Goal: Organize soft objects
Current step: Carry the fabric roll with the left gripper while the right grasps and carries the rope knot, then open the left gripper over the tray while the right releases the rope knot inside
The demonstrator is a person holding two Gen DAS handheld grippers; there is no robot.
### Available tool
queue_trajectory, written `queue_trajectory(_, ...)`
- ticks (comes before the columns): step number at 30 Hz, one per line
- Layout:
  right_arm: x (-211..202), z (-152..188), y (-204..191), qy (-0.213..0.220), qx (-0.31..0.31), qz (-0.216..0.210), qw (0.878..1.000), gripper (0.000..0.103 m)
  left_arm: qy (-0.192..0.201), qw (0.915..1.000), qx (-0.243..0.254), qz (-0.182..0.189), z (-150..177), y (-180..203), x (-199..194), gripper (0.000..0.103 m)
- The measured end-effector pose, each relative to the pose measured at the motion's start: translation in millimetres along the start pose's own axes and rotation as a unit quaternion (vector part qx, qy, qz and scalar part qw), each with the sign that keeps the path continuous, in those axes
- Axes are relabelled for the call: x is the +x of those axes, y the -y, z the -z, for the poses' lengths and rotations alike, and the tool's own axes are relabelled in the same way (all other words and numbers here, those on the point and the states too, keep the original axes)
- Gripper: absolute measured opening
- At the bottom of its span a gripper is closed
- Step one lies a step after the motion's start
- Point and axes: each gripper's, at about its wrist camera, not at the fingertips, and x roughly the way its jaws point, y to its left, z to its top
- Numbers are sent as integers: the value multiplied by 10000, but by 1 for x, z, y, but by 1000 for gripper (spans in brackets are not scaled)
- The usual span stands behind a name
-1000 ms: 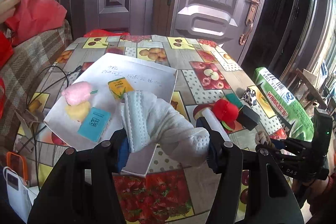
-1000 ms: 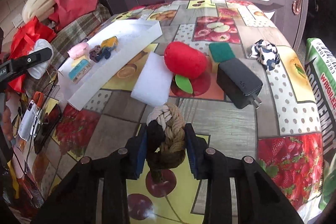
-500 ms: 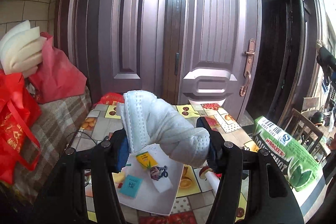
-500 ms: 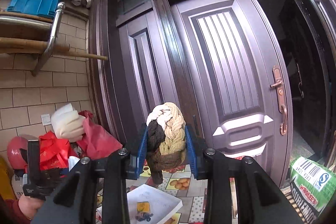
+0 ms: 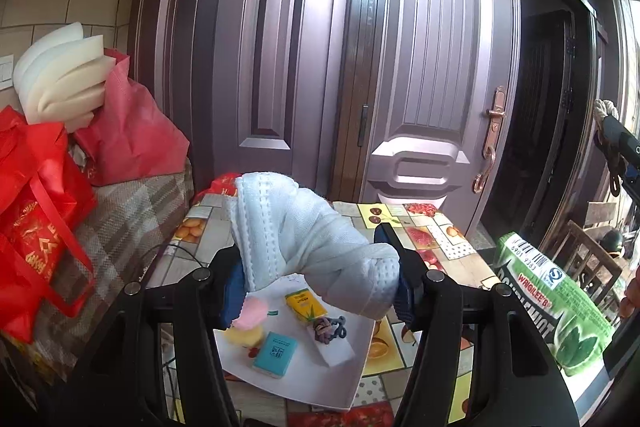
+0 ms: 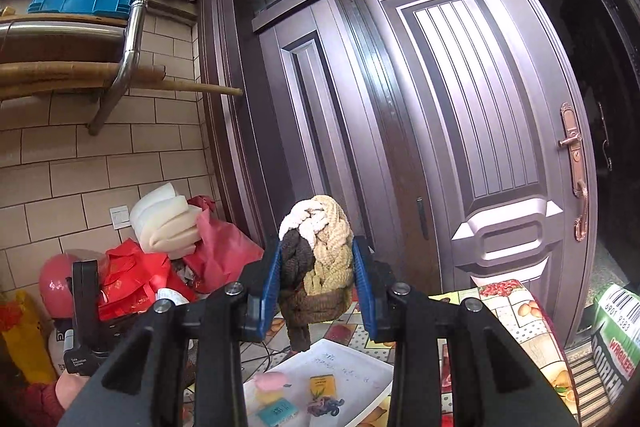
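Observation:
My left gripper point(image 5: 316, 275) is shut on a knotted white cloth point(image 5: 304, 247) and holds it high above the table. My right gripper point(image 6: 316, 287) is shut on a braided rope knot point(image 6: 320, 259) in cream, tan and brown, also raised high. The rope knot and the right gripper show at the right edge of the left wrist view point(image 5: 608, 135). Below lies a white tray point(image 5: 356, 367) holding a pink sponge point(image 5: 250, 311), a yellow piece point(image 5: 244, 337), a teal box point(image 5: 276, 353), a yellow box point(image 5: 304, 303) and a small purple-grey toy point(image 5: 326, 327). The tray also shows in the right wrist view point(image 6: 360, 371).
The table has a fruit-patterned cloth point(image 5: 432, 235). A green bag point(image 5: 548, 307) stands at its right. Red bags point(image 5: 36, 227) and white foam point(image 5: 60, 79) sit on a plaid couch point(image 5: 132, 223) at left. Large purple doors point(image 6: 460, 147) stand behind.
Both grippers rose from table level and tilted up, each keeping its object. In the last half second the views dipped slightly, so the tray shows more fully.

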Motion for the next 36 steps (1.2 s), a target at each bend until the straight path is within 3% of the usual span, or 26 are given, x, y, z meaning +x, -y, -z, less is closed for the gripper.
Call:
queue_trajectory(18,53,30,-5,-754,13,-274,9968,34,-261,9992,-294,-117,13,-26,33,59)
queue_trajectory(36,127,82,3,-1779,61,-397,9832,34,-929,9942,-535,-109,43,-49,107,59)
